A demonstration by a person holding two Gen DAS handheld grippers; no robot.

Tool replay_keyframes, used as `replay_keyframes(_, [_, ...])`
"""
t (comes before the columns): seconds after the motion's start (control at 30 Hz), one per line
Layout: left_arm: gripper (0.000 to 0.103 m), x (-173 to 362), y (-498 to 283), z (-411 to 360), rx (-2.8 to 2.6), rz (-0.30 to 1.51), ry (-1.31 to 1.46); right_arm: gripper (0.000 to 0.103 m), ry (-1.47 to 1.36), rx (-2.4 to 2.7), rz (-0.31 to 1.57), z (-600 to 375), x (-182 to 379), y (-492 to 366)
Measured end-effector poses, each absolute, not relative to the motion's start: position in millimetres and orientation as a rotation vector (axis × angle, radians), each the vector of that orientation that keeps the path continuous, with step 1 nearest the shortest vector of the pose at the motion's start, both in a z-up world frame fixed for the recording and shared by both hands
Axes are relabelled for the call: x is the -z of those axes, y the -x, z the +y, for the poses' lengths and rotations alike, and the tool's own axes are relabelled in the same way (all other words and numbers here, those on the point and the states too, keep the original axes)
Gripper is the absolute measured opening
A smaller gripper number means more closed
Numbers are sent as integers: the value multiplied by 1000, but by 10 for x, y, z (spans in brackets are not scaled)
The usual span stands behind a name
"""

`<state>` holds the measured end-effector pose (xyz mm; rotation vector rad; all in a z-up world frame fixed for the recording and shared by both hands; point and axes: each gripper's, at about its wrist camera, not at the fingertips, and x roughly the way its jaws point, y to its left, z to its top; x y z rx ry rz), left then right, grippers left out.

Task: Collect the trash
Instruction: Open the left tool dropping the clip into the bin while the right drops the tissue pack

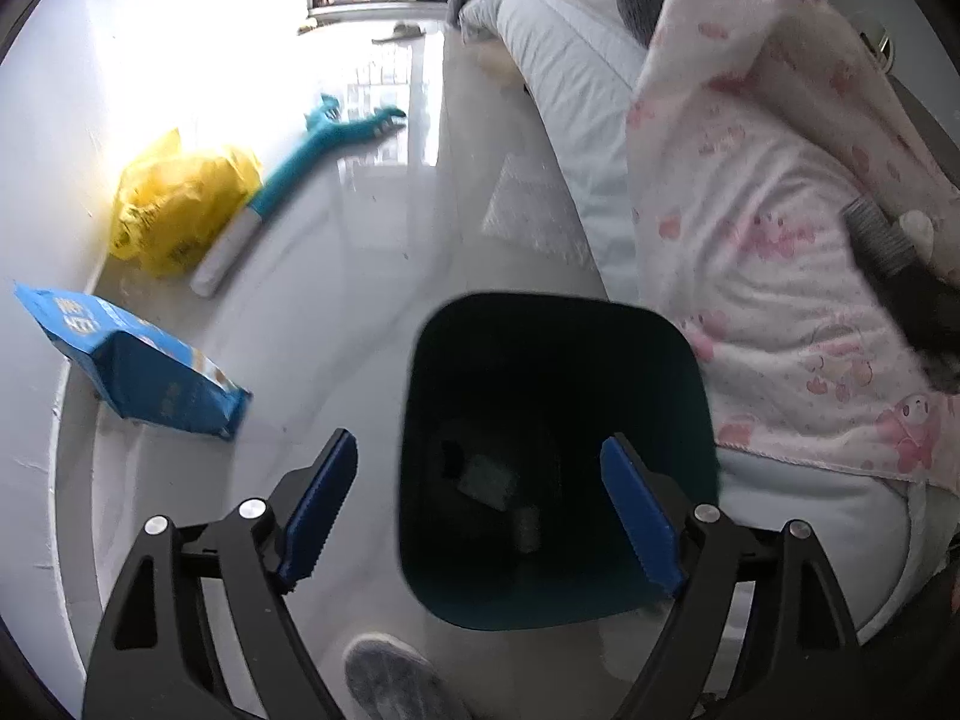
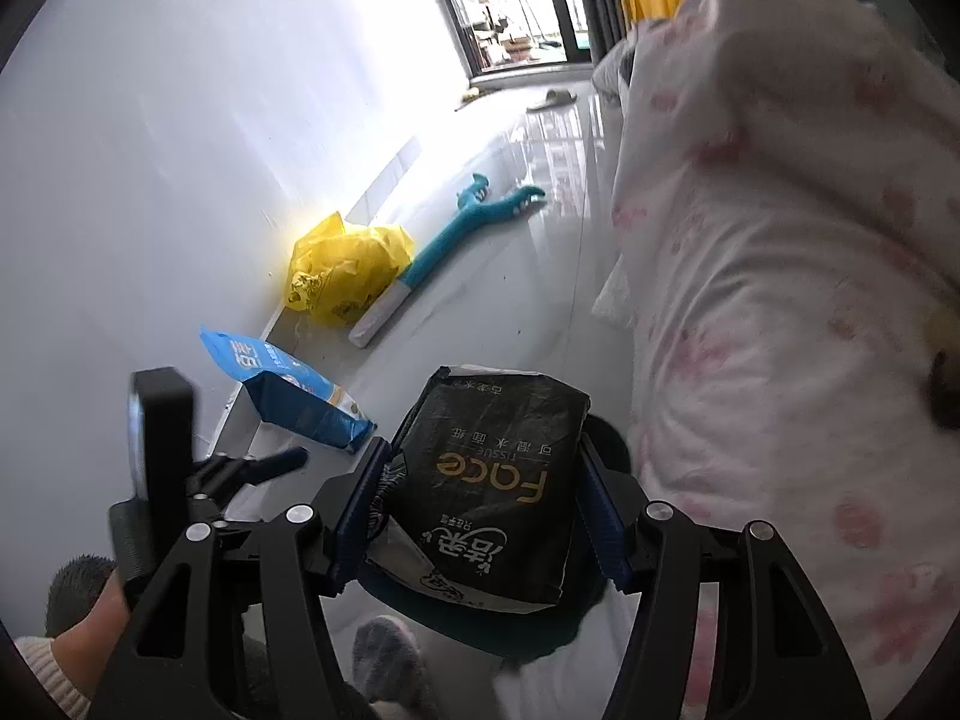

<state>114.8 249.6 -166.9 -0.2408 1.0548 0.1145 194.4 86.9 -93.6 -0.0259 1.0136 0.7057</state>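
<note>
A dark teal trash bin stands on the floor beside the bed, with some dim items inside. My left gripper is open and empty, its blue pads straddling the bin's near rim from above. My right gripper is shut on a black tissue pack marked "Face", held just over the bin. A blue packet lies by the wall, also in the right wrist view. A yellow plastic bag lies farther along the wall, also in the right wrist view.
A teal and white long-handled tool lies on the glossy floor past the yellow bag. A bed with a pink patterned blanket fills the right side. A white wall runs along the left. A slippered foot is below the grippers.
</note>
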Motion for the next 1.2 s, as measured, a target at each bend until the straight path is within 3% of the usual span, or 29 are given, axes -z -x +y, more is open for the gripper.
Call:
replay_keyframes(0.47, [88,1190,-821,2861,-135,847,226,62,88,-675,1161,1276,1526,-2006])
replay_keyframes(1.1, [90,720,-595,2857,-98,705,172,63,223,-655,1303,1824,2238,-1952])
replay_keyframes(1.2, [90,661,-595,2871,-100,690,175,73,222,-653,1315,1837,2249,-1941])
